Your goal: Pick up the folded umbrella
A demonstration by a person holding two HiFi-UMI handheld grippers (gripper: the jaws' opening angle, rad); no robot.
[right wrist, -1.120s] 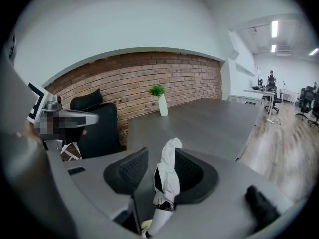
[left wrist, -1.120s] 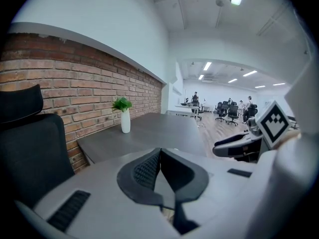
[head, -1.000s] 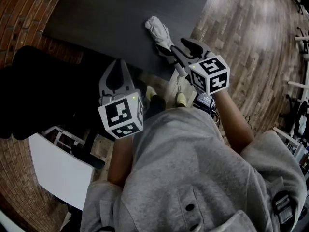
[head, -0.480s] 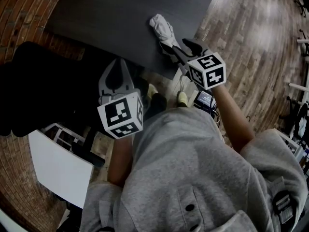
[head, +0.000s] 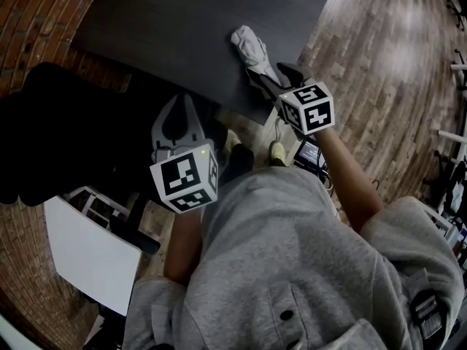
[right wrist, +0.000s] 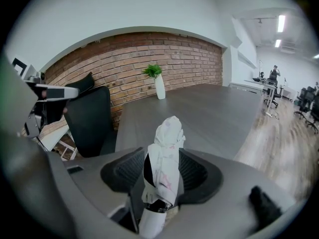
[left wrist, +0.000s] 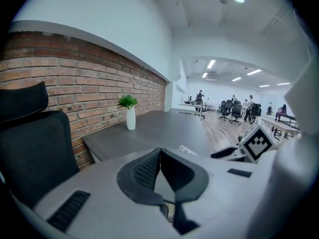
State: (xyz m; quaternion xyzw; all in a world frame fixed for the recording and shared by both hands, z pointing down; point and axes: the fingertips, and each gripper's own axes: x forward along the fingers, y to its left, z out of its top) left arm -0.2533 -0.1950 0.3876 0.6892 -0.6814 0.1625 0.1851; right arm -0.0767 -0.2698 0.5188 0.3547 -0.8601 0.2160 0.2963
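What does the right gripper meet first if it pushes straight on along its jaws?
The folded white fabric umbrella: it already lies between the right gripper's opening jaws, apparently untouched by the pads. Beyond it comes the dark grey tabletop, though depth is hard to judge.

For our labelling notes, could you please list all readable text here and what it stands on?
No readable text anywhere.
Patterned white cube at left and its twin at right: square code markers, not letters.
Pale folded fabric umbrella: no lettering visible.
Small screen on the floor: too small to read.
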